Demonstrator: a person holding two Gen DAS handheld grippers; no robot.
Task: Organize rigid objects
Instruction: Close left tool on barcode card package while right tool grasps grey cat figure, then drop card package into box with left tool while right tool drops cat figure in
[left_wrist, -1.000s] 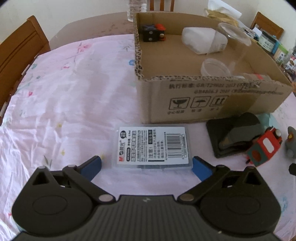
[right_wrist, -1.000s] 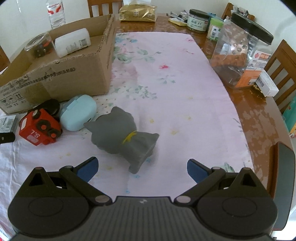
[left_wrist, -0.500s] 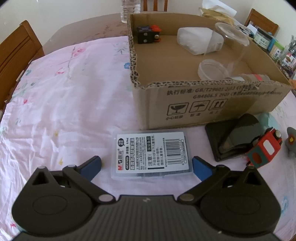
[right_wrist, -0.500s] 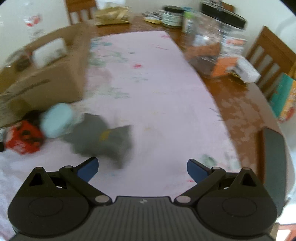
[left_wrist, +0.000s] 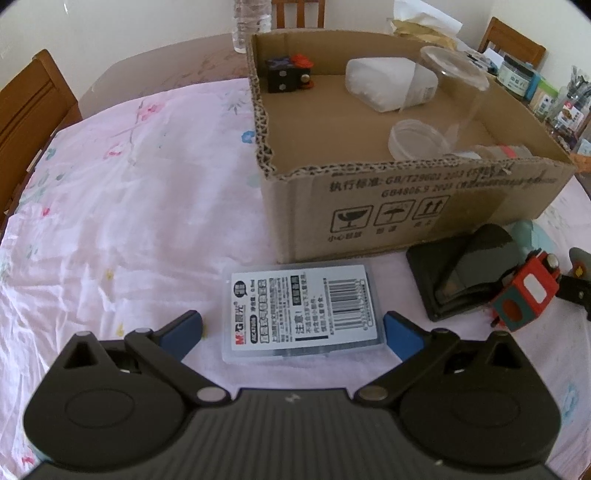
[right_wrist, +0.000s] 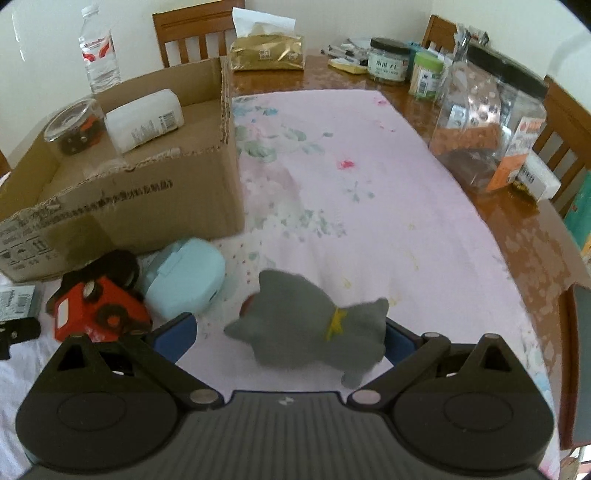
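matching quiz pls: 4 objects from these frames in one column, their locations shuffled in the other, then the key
Things:
1. grey rubber cat figure
2. flat clear plastic case with barcode label
3. white rectangular plastic bottle
4. pale blue rounded case

Places:
A. inside the brown cardboard box
B. between the open fingers of the left claw
C. on the cloth between the box and the red toy truck
D. between the open fingers of the right claw

Pairs: 1-D, 2-B, 3-A, 4-C
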